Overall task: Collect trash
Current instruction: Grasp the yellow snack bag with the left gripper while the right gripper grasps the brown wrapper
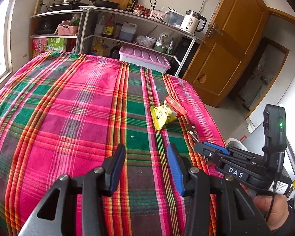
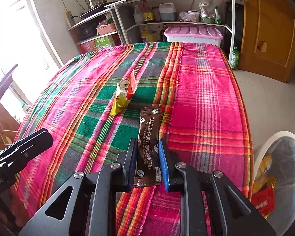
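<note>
My right gripper is shut on a brown coffee sachet and holds it just above the plaid tablecloth. The right gripper also shows in the left wrist view, with the sachet sticking out ahead of it. A yellow and red snack wrapper lies on the cloth beyond the sachet; it also shows in the left wrist view. My left gripper is open and empty above the cloth, left of the right gripper.
A white trash bin with a liner and several wrappers inside stands on the floor right of the table. Shelves with bottles and pots stand behind the table. A wooden door is at the right. A wooden chair is at the left.
</note>
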{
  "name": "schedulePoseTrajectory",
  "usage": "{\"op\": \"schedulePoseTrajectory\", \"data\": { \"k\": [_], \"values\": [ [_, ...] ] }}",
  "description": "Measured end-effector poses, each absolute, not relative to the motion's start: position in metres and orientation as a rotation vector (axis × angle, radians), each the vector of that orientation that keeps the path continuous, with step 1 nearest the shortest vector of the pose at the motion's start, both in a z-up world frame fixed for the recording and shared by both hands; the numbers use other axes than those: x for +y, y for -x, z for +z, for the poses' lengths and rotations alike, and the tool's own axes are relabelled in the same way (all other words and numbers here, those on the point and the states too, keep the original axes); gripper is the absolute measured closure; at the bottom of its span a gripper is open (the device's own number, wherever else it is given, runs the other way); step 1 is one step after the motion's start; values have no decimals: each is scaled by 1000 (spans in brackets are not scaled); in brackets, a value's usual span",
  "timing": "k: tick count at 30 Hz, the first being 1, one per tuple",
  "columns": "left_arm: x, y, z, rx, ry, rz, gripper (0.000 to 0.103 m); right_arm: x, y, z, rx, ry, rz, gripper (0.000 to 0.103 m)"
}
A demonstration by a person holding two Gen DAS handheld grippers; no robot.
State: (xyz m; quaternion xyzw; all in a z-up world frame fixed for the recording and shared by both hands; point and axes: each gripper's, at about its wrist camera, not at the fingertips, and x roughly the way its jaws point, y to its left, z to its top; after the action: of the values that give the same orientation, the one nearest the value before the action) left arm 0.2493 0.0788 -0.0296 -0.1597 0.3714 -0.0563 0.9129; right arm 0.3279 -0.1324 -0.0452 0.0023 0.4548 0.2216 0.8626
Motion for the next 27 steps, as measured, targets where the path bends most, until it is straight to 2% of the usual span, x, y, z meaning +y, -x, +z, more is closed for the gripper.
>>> {"op": "schedulePoseTrajectory", "data": {
  "k": [7,9,27],
  "values": [
    [57,-282,-35,797,294,-131,53,-154,-321,-39,940,-38,458,81],
    [51,-293,-38,801,286,-128,44,-160,-320,-39,941,-48,454,81],
    [10,-362,-54,832,161,-127,37,-191,-331,-51,958,-123,434,81]
  ]
}}
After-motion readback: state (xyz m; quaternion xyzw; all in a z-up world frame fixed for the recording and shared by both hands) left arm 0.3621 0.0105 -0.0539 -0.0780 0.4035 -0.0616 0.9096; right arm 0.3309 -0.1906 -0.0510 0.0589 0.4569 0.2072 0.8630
